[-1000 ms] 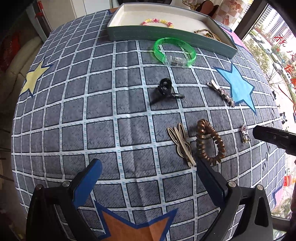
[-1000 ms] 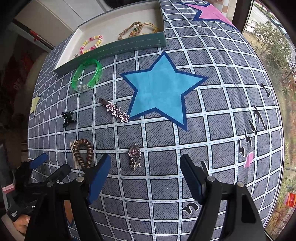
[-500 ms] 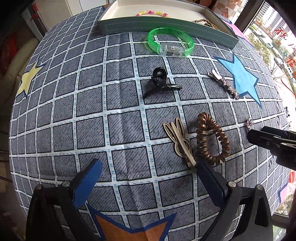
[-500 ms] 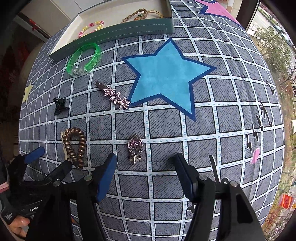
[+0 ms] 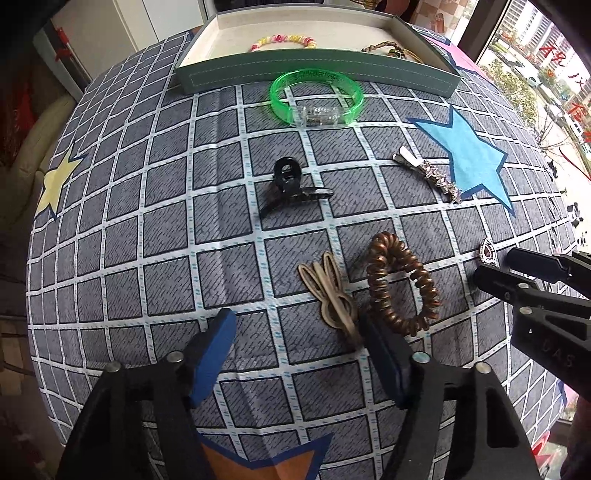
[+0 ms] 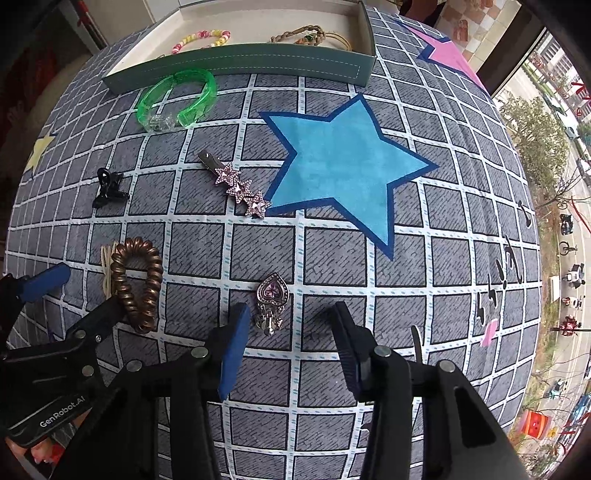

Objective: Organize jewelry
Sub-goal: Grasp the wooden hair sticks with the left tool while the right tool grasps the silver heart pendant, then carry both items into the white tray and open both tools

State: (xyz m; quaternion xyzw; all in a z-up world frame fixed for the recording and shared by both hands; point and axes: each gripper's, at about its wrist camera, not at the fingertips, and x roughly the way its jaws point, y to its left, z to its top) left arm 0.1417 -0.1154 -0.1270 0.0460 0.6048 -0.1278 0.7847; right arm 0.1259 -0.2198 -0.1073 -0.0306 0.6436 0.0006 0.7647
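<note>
Grid-patterned star tablecloth (image 5: 155, 229), daylit window (image 6: 554, 155), street outside

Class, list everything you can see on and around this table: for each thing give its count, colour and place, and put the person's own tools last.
tray: 1, green, far edge of cloth
bead bracelet: 1, pink and yellow, in tray
braided bracelet: 1, tan, in tray
bangle: 1, clear green, on cloth just before tray
claw clip: 1, black, mid cloth
star clip: 1, pink stones, beside blue star
coil tie: 1, bronze, near cloth
beige clip: 1, beige, touching coil tie
heart earring: 1, silver and purple, between right jaws
cloth: 1, grey check with stars
left hand-held gripper: 1, black with blue pads, closing, nothing held
right hand-held gripper: 1, same, closing around earring, not touching
</note>
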